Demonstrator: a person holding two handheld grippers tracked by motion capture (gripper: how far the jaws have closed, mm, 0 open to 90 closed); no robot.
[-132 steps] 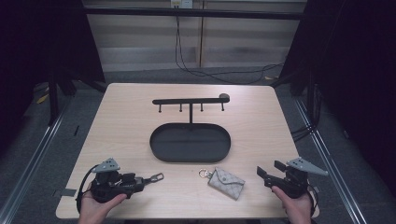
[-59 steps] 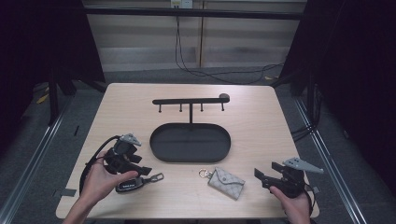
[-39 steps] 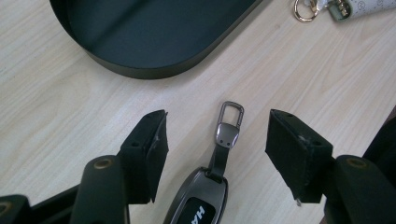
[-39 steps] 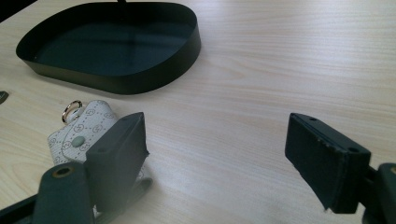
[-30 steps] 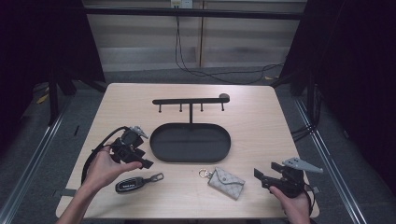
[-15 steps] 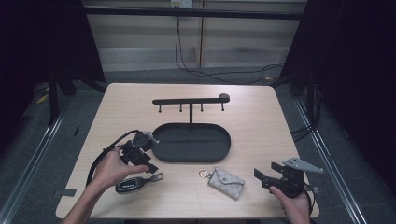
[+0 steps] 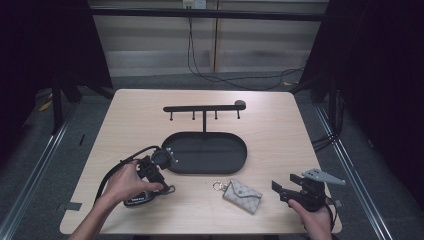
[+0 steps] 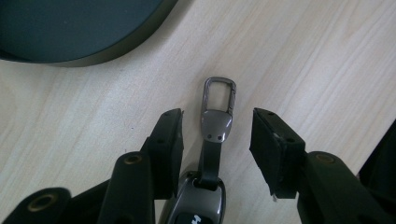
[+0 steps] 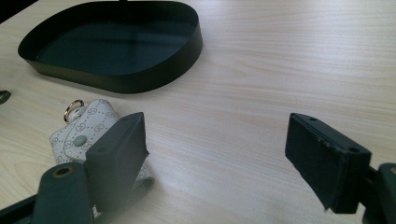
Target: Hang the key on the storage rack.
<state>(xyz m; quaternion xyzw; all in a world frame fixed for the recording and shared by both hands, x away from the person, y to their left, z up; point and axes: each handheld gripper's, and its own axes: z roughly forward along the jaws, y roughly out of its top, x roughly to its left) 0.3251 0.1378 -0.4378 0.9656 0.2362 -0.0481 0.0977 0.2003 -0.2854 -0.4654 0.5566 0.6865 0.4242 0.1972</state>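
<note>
Key fob [image 8: 198,205] (glossy, metal carabiner clip [image 8: 219,95]) between open left claw [image 8: 217,135]

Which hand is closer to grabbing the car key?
Left. The left gripper hangs right over the car key, its open fingers on either side of the strap and clip. The right gripper sits by the pouch, farther off.

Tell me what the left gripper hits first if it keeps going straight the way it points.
Probably the key fob: the left gripper stands open astride its strap and metal clasp, and beyond that lies bare table.
</note>
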